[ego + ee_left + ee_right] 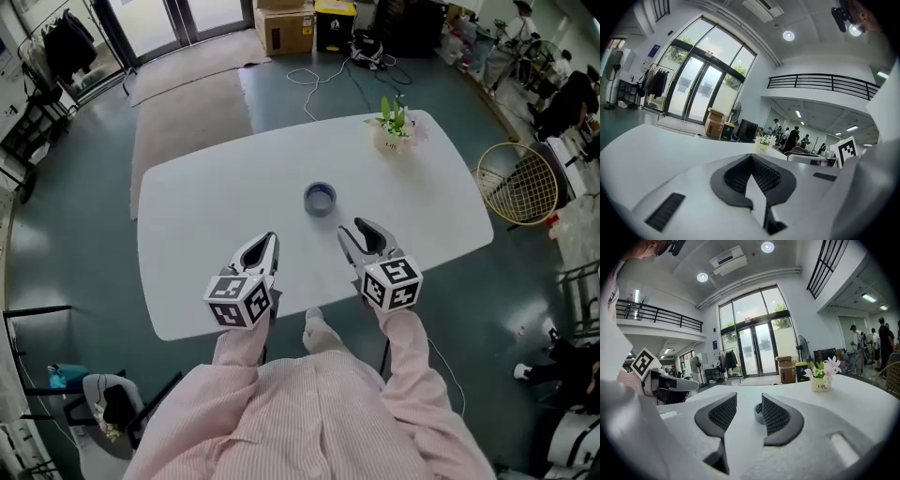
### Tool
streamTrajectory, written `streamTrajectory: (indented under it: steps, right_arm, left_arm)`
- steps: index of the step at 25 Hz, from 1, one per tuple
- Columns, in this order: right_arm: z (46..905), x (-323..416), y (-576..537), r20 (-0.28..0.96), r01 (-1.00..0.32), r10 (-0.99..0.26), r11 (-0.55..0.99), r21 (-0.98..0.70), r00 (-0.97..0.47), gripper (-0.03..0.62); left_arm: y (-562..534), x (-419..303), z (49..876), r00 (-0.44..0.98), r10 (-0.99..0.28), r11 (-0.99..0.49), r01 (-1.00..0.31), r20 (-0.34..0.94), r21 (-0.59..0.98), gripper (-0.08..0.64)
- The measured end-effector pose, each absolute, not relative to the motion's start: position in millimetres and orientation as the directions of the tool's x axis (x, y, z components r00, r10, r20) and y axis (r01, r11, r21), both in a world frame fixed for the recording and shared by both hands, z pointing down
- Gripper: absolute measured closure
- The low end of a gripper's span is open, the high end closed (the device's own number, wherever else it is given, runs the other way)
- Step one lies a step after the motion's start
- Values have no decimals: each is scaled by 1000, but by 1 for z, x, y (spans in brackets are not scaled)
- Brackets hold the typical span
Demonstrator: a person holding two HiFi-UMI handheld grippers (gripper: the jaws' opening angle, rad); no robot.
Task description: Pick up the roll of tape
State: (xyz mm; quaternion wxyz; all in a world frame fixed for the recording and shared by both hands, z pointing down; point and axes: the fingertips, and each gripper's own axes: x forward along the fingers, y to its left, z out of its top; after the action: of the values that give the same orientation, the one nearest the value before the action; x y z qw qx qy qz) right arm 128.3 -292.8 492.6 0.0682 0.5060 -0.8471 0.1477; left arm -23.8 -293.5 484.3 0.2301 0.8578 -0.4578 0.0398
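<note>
A blue roll of tape (320, 199) lies flat near the middle of the white table (197, 197). My right gripper (352, 231) hovers over the table's near part, just short of the roll and slightly to its right, with its jaws open and nothing between them. In the right gripper view the roll of tape (759, 414) shows a little ahead, through the gap of the right gripper (749, 396). My left gripper (270, 240) is to the left of the roll and nearer to me; its tips meet in the left gripper view (751, 157), and it holds nothing.
A small pot of flowers (395, 131) stands at the table's far right. A round wire basket (517, 183) sits off the right edge. Cardboard boxes (285, 28), a cable (323, 75) and a rug (192, 117) lie on the floor beyond. People stand at the far right.
</note>
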Motion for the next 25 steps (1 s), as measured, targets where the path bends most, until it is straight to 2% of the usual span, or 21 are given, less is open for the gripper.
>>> streamTrajectory:
  steps: [8, 14, 25]
  right_arm:
    - [507, 125, -336, 309, -818, -759, 552, -161, -573, 443]
    - [530, 104, -360, 412, -727, -622, 666, -168, -665, 443]
    - [581, 73, -391, 623, -614, -422, 780, -121, -659, 443]
  left_arm:
    - [-324, -9, 511, 546, -759, -397, -820, 354, 412, 560]
    - [-341, -12, 529, 535, -751, -331, -812, 387, 480, 560]
    - [-369, -20, 573, 527, -696, -237, -810, 488, 537, 560]
